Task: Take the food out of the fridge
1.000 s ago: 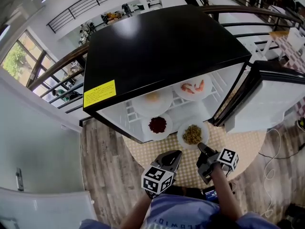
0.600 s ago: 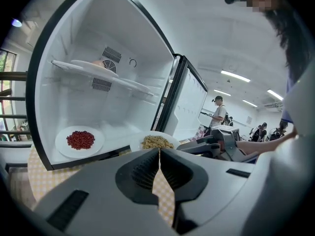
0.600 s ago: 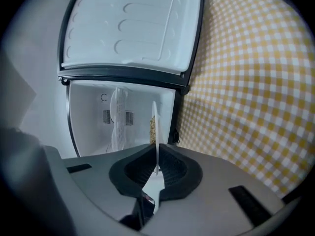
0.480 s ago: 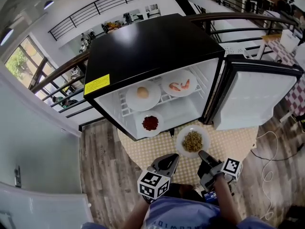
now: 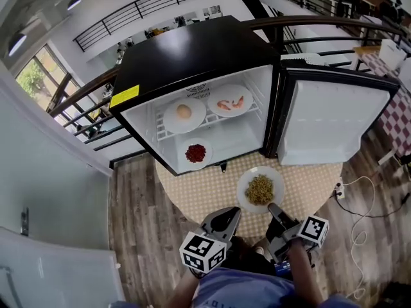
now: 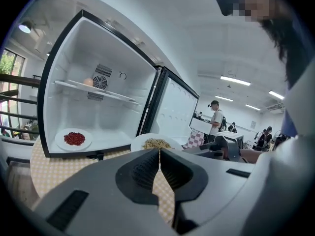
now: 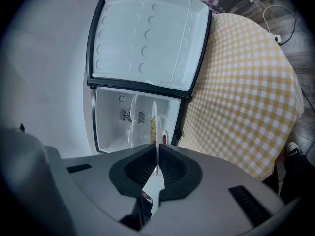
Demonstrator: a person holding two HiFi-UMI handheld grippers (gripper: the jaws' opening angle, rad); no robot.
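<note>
Right gripper: its jaws are pressing together on the near rim of the plate of yellow-brown food. In the right gripper view that rim is showing edge-on between them.
Left gripper: its jaws are meeting with nothing between them. It is hanging just to the left of the right gripper and is not touching the plate.
Plate of yellow-brown food: it is outside the fridge, being held roughly level above the mat. In the head view it is sitting in front of the open compartment and below the door's lower edge.
Fridge: black on top and white inside, it is standing open.
Door: it is swinging out to the right in the head view, with its white inner lining facing the camera.
Shelf: it is carrying 2 plates just beside each other, the plate with a round pale item on the left and the plate with pink pieces on the right.
Plate of red food: it is sitting on the fridge's bottom, toward the front left.
Mat: yellow-and-white checked, it is lying under the fridge on the wooden floor.
Yellow label: it is sticking to the fridge top's front left corner.
Background: a railing is running behind the fridge.
</note>
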